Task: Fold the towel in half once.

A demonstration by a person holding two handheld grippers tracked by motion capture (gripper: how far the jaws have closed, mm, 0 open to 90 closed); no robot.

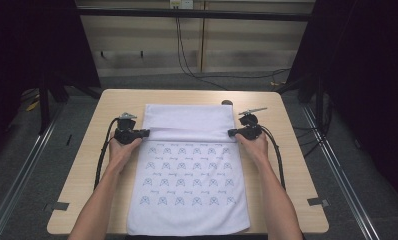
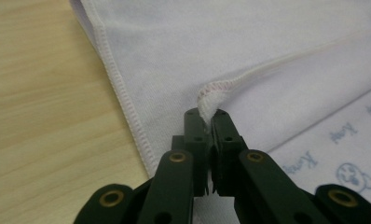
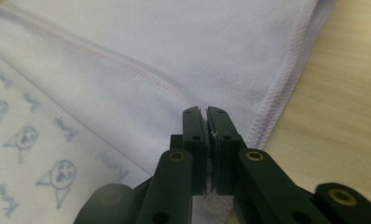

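The left gripper (image 1: 146,133) and right gripper (image 1: 231,133) each pinched a corner of the towel (image 1: 187,180); the rest lay toward the person.

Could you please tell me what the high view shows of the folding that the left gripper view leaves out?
High view alone: the whole towel on the table, its far part folded toward the person, each end of the folded edge pinched by the left hand-held gripper and right hand-held gripper. Left gripper view alone: a stitched hem corner bunched between shut jaws. Both share the blue print.
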